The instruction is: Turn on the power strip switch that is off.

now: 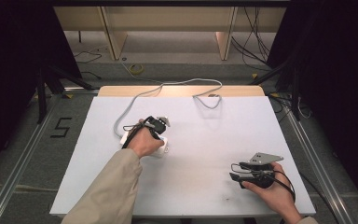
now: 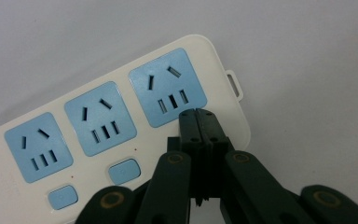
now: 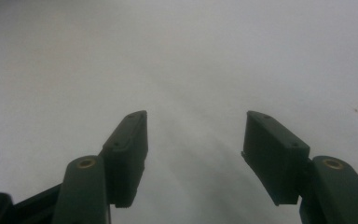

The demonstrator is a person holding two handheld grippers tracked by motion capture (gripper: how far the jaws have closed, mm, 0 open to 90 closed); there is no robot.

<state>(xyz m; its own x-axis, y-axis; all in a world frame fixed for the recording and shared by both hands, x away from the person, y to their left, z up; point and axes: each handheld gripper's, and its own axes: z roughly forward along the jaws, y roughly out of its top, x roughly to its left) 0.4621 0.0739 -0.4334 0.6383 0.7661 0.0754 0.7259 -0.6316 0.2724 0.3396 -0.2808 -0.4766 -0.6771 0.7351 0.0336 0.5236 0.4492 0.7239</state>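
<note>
White and bare over most of its top, the table (image 1: 205, 154) stands on a grey floor, with a pale wooden strip along its far edge and dark curtains to either side. Beyond it are wooden shelf legs and loose cables on the floor. A black figure "5" (image 1: 61, 127) is marked on the floor to the table's left.

On the left half of the table lies a cream power strip (image 2: 121, 116) with three blue sockets in a row and two small blue buttons below them. In the high view it is mostly hidden under the person's left hand (image 1: 143, 142), with just its white end showing beside the hand. Its grey cord (image 1: 168, 86) runs from the strip toward the far edge, curves along it and loops back near the middle.

The left gripper (image 2: 199, 113) is held over the strip, its jaws pressed together with nothing between them; their tips sit right at the lower edge of the end socket, nearest the strip's hanging tab. Whether they touch the plastic cannot be told.

The right gripper (image 3: 193, 128) rests low at the near right of the table, well apart from the strip, held in the right hand (image 1: 272, 193). Its jaws stand wide apart and empty, pointing across bare white surface.
</note>
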